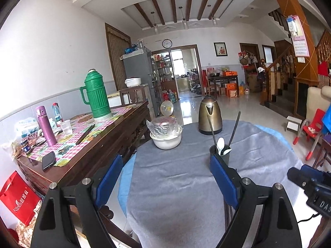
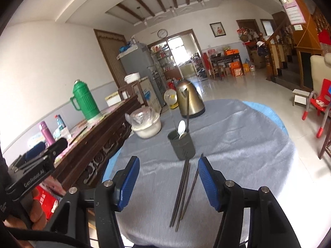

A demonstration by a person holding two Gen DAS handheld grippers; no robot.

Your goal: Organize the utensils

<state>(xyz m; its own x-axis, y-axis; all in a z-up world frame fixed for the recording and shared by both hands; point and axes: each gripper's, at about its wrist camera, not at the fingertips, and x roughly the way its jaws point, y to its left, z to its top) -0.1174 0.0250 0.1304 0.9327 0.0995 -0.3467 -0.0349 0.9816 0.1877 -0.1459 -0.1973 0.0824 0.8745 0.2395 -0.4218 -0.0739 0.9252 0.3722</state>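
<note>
A dark green utensil cup stands on the round table's grey cloth. It holds a white spoon and dark chopsticks. Several more dark chopsticks lie flat on the cloth just in front of the cup, between my right gripper's blue pads. My right gripper is open and empty above them. My left gripper is open and empty; the cup sits just past its right pad, with the spoon and chopsticks standing in it.
A brass kettle and a white bowl with a bagged tin stand at the table's far side. A wooden sideboard on the left carries a green thermos, a purple flask and a phone. A red child's chair stands on the right.
</note>
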